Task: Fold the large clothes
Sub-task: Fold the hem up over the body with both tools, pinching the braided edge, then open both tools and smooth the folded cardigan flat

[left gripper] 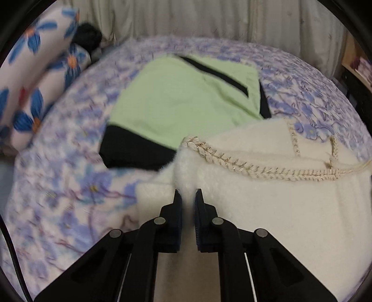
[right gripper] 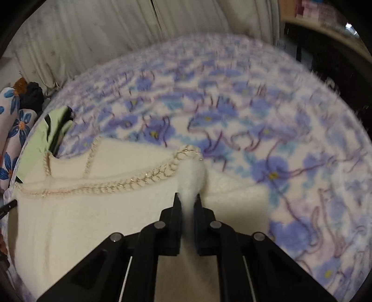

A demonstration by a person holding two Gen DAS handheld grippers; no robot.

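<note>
A fluffy cream garment [left gripper: 279, 204] with gold braided trim [left gripper: 232, 162] lies on the bed. My left gripper [left gripper: 188, 195] is shut on a pinched fold at its left corner. My right gripper [right gripper: 187, 199] is shut on a pinched fold at the right corner of the same cream garment [right gripper: 93, 209], just below the gold trim [right gripper: 139, 180]. A folded light-green and black garment [left gripper: 186, 102] lies beyond the cream one; it also shows at the left in the right wrist view [right gripper: 44, 137].
The bed is covered by a blue-flowered fleece blanket [right gripper: 255, 139]. Flowered pillows [left gripper: 34, 81] and a dark object [left gripper: 89, 37] sit at the far left. Pale curtains [left gripper: 209, 18] hang behind the bed. A shelf [right gripper: 325, 16] stands at the right.
</note>
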